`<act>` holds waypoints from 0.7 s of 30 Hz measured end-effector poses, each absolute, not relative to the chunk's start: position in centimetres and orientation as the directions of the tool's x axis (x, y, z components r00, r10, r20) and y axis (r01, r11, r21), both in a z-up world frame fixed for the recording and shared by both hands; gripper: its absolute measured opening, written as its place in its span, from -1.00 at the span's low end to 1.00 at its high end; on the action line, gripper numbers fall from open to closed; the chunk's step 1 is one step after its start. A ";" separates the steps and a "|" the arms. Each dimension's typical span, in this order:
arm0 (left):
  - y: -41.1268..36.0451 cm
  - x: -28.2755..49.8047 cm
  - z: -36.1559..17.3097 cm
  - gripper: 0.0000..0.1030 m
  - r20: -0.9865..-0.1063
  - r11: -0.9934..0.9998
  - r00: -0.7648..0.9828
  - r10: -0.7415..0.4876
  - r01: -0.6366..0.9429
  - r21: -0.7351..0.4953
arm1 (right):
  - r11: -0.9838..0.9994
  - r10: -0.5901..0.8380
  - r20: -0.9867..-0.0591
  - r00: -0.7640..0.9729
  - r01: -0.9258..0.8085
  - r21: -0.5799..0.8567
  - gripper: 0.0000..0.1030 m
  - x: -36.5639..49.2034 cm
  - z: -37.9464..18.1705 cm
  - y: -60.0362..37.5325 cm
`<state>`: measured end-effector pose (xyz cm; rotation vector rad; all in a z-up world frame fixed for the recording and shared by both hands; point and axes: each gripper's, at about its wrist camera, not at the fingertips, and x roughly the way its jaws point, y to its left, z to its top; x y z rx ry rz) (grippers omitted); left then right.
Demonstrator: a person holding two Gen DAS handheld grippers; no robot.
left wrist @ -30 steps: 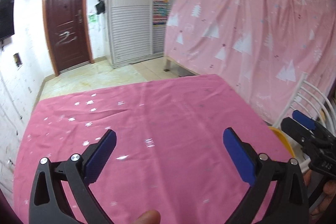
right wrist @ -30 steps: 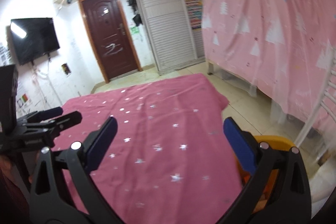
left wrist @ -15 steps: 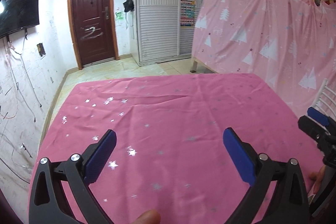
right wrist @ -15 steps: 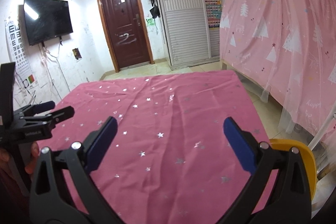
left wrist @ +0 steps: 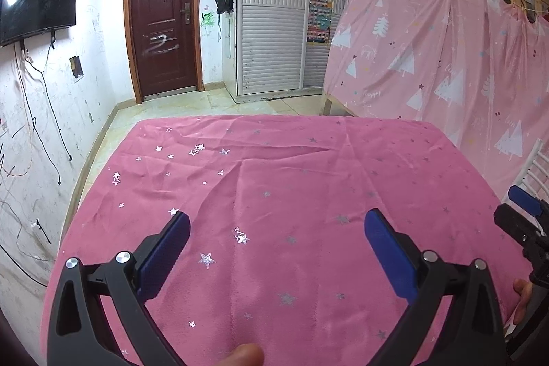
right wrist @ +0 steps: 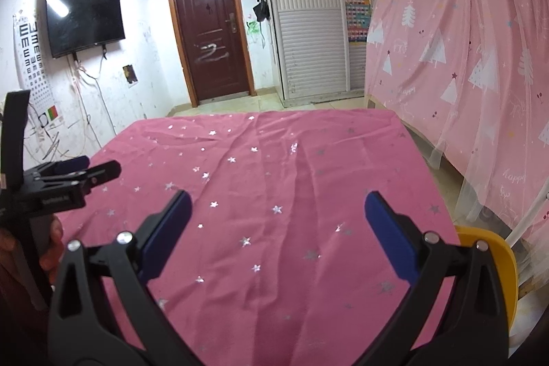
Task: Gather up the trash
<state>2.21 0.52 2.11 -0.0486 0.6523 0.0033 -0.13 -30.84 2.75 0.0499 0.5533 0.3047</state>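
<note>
No trash shows in either view. A table covered by a pink cloth with silver stars (left wrist: 281,180) (right wrist: 274,180) fills the foreground. My left gripper (left wrist: 276,222) is open and empty above the near part of the cloth. My right gripper (right wrist: 277,203) is open and empty above the cloth too. The right gripper shows at the right edge of the left wrist view (left wrist: 521,211). The left gripper shows at the left edge of the right wrist view (right wrist: 68,174). A yellow bin rim (right wrist: 494,249) sits beside the table's right edge.
A pink tree-print curtain (left wrist: 446,64) (right wrist: 463,50) hangs at the right over a wooden frame. A dark door (left wrist: 163,23) and white shuttered cupboards (left wrist: 274,23) stand at the back. A TV (right wrist: 84,18) hangs on the left wall. A white chair frame (left wrist: 535,170) stands at the right.
Both views have swung left and levelled, showing more of the door, left wall and TV. Both grippers stayed open and empty.
</note>
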 end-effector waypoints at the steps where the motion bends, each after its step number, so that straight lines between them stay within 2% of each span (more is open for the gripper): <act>1: 0.6 2.2 2.1 0.84 -0.608 0.999 0.794 -0.013 -0.019 -0.046 | 0.954 0.298 -0.510 0.807 -0.271 0.129 0.88 -0.1 2.8 -30.8; 21: 0.7 2.1 2.1 0.84 -0.616 0.998 0.788 -0.010 -0.029 -0.053 | 0.949 0.313 -0.509 0.802 -0.277 0.148 0.88 0.3 2.7 -31.0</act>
